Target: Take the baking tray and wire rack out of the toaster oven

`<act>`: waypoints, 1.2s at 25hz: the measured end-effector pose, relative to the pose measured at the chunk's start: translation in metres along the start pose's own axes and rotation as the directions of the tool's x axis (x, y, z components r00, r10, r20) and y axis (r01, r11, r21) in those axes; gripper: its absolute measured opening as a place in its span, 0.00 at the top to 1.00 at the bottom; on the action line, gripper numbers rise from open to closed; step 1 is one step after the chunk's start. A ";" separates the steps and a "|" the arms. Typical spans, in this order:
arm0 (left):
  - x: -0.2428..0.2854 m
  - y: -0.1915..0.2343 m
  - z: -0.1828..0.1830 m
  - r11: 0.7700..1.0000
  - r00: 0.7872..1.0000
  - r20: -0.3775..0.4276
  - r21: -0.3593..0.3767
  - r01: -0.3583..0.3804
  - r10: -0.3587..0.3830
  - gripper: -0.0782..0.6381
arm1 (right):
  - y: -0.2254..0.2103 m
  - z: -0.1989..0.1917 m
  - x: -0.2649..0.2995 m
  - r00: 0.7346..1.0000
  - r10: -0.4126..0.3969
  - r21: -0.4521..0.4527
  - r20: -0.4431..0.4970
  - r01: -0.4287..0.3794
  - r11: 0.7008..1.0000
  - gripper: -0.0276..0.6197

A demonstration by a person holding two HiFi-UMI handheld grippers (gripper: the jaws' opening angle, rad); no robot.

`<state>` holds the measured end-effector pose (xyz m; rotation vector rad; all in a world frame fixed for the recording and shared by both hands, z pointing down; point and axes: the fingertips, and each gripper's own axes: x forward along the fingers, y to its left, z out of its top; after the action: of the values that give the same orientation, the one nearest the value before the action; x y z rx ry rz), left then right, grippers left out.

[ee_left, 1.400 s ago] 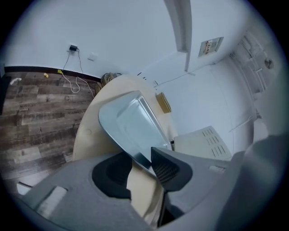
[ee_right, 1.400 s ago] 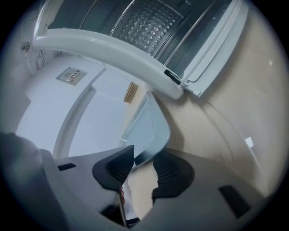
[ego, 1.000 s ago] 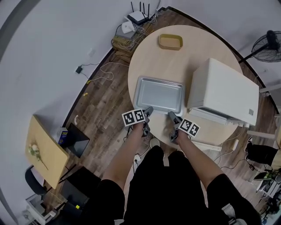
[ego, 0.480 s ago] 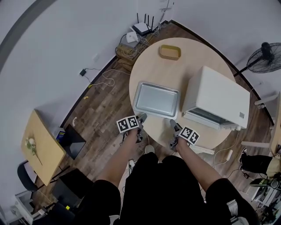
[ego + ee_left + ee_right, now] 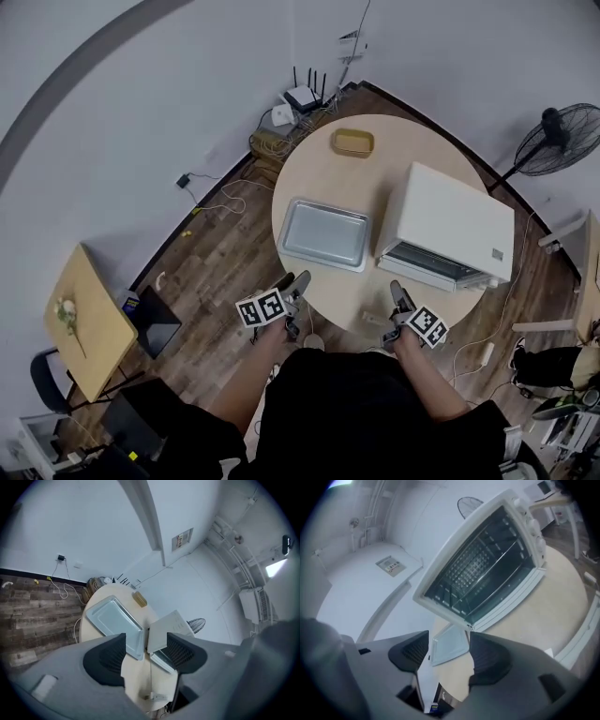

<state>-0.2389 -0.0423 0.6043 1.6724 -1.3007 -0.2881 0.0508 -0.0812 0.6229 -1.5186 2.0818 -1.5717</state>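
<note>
Table: round, light wooden table [image 5: 319, 178] carries everything.
Oven: white box-shaped toaster oven [image 5: 450, 220] stands on the table's right side; its door is down and the mouth faces the person.
Tray: silver rectangular metal baking tray [image 5: 323, 234] lies flat on the table, just left of the oven and already out of it.
Rack: thin metal wire rack [image 5: 485, 581] appears to sit inside the cavity, its long axis across the mouth.
Left gripper [image 5: 300, 279]: jaws wide apart, holding nothing, at the table's near edge below the tray.
Right gripper [image 5: 397, 289]: jaws wide apart, holding nothing.
Key relation: the rack lies straight ahead of the right gripper, which is the nearer one.
</note>
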 end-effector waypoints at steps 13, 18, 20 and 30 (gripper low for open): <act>0.045 -0.157 -0.080 0.952 0.952 0.017 0.020 0.305 -0.305 0.67 | -0.039 0.092 -0.124 0.967 0.079 0.127 0.242 -0.112 0.986 0.61; 0.096 -0.199 -0.131 0.947 0.947 -0.034 -0.041 0.318 -0.319 0.82 | -0.078 0.122 -0.158 0.956 0.042 0.123 0.290 -0.081 0.989 0.82; 0.113 -0.206 -0.146 0.948 0.950 -0.037 -0.082 0.307 -0.311 0.84 | -0.097 0.129 -0.167 0.955 0.016 0.126 0.296 -0.056 0.990 0.87; 0.184 -0.201 -0.184 0.954 0.973 -0.015 -0.203 0.221 -0.228 0.85 | -0.145 0.154 -0.146 0.966 0.074 0.138 0.249 -0.111 0.984 0.92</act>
<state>0.0842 -0.1060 0.6049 1.6448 -1.0170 -0.5033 0.3062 -0.0655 0.6020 -1.4560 1.8301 -1.3962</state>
